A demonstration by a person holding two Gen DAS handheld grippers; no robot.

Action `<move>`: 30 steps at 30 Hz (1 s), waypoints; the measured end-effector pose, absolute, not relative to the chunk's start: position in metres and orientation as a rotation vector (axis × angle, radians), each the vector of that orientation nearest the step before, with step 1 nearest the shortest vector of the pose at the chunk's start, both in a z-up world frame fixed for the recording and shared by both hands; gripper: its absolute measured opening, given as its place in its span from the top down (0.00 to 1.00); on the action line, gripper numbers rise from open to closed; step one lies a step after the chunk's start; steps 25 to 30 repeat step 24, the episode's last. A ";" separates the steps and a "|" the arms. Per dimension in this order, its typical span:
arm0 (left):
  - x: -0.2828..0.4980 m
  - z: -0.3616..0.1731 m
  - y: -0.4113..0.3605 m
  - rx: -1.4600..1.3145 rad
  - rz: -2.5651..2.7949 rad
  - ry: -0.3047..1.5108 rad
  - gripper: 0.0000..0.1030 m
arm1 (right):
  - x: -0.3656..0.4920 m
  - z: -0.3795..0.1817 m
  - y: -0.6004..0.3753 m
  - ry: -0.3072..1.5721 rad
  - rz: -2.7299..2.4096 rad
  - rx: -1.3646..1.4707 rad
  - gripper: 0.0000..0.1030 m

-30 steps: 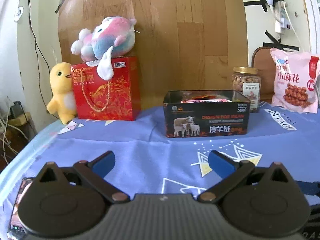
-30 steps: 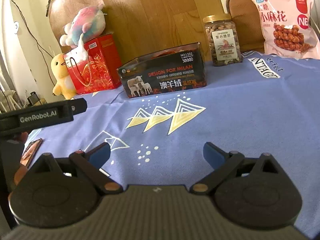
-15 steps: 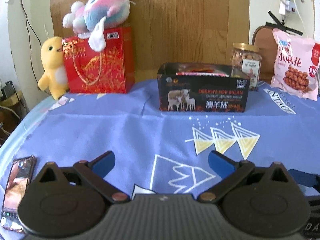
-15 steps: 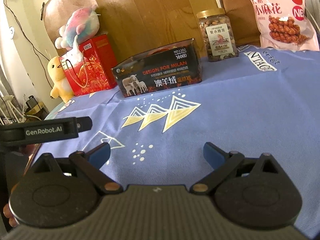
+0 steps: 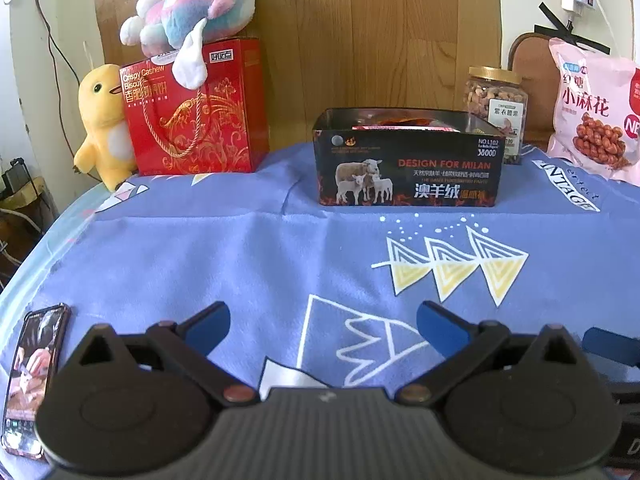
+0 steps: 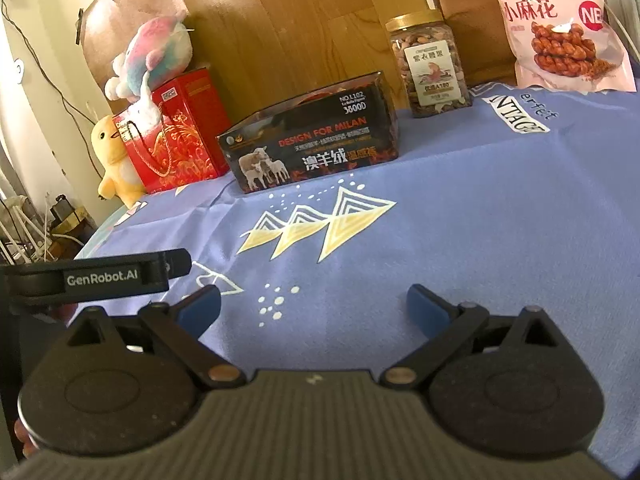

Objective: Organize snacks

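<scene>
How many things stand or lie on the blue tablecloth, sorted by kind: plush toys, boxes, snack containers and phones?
Plush toys: 2, the yellow duck and the pastel plush
Boxes: 2, the red gift box and the black box
Snack containers: 2, the nut jar and the pink snack bag
Phones: 1, the phone
Total: 7

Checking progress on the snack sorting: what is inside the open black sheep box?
Over the black sheep box's rim, only red and orange packaging tops show. Its front wall hides everything lower, so count and type cannot be told.

Blue-clothed table (image 5: 200,248) bearing black box (image 5: 408,168), red bag (image 5: 196,120), nut jar (image 5: 496,108), snack pouch (image 5: 592,108), phone (image 5: 32,376).
</scene>
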State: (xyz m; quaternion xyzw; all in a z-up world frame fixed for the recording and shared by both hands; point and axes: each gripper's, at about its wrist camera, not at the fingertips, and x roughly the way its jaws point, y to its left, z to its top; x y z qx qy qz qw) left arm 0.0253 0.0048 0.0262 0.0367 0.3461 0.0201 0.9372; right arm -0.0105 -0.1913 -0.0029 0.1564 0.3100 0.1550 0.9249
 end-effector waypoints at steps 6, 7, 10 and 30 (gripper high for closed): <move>0.027 0.025 0.005 0.076 0.045 0.716 0.00 | -0.010 -0.004 -0.193 0.639 0.317 0.326 0.02; 0.026 0.025 0.005 0.076 0.043 0.714 0.00 | -0.010 -0.005 -0.193 0.639 0.318 0.326 0.02; 0.025 0.026 0.006 0.072 0.033 0.704 0.00 | -0.010 -0.005 -0.193 0.640 0.318 0.327 0.02; 0.025 0.025 0.001 0.064 -0.029 0.699 0.00 | -0.009 -0.006 -0.195 0.634 0.314 0.317 0.02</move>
